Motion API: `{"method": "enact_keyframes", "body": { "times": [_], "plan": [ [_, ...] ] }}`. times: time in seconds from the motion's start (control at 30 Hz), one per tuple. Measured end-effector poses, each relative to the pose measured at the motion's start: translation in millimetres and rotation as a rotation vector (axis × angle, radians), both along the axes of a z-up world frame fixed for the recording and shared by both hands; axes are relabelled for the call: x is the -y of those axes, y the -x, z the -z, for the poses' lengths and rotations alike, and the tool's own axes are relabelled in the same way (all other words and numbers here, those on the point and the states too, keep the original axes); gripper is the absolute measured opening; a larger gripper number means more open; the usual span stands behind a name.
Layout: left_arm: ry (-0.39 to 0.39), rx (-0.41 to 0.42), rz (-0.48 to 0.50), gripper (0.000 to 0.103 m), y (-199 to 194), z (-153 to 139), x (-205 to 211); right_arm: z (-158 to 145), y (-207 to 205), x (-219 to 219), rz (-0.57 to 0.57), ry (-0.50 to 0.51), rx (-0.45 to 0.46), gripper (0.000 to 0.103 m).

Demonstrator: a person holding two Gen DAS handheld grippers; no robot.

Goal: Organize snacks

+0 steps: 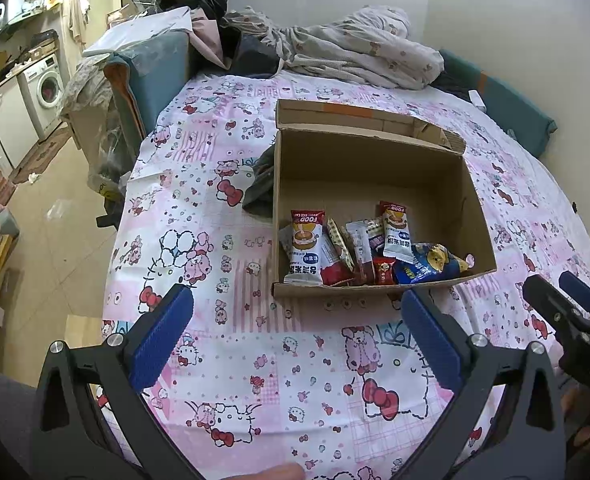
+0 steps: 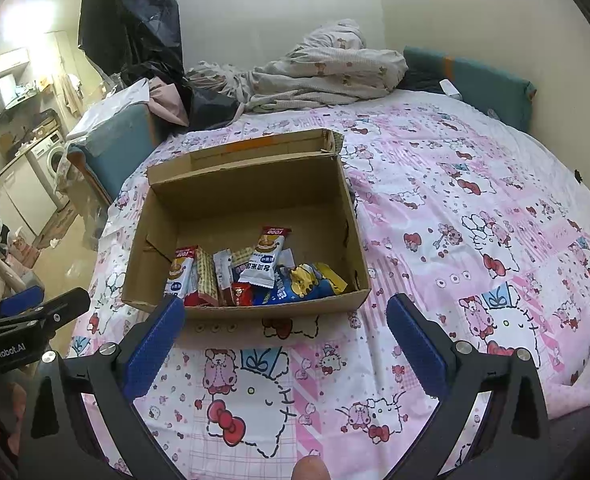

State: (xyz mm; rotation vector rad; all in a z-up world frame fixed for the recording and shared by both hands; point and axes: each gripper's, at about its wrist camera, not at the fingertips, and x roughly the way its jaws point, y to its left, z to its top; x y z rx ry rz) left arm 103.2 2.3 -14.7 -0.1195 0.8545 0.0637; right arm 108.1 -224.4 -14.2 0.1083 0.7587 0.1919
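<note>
Cardboard forms the open brown box (image 1: 375, 184) seen at the centre of the left wrist view and centre-left of the right wrist view, resting on a bed covered by a pink cartoon-print sheet (image 1: 231, 264). Wrapped snacks in red, white and blue packets (image 1: 367, 252) are piled along the box's near wall, the far half of its floor being bare. No loose snack is seen on the sheet. Both the left gripper (image 1: 295, 340) and the right gripper (image 2: 287, 340) are held wide open and empty, low in each frame, just short of the box. Collection is judged largely done. Tidying the packets inside the box may be called for next; a gripper would have to be lowered over the near wall.
</note>
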Motion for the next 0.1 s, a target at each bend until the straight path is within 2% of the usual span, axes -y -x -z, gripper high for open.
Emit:
{"method": "enact_keyframes", "body": {
  "times": [0.1],
  "plan": [
    [0.017, -0.013, 0.013, 0.103, -2.1, 2.7, 0.5, 1.7, -1.4, -1.6, -0.004, -0.002, -0.006, 0.103]
  ]
}}
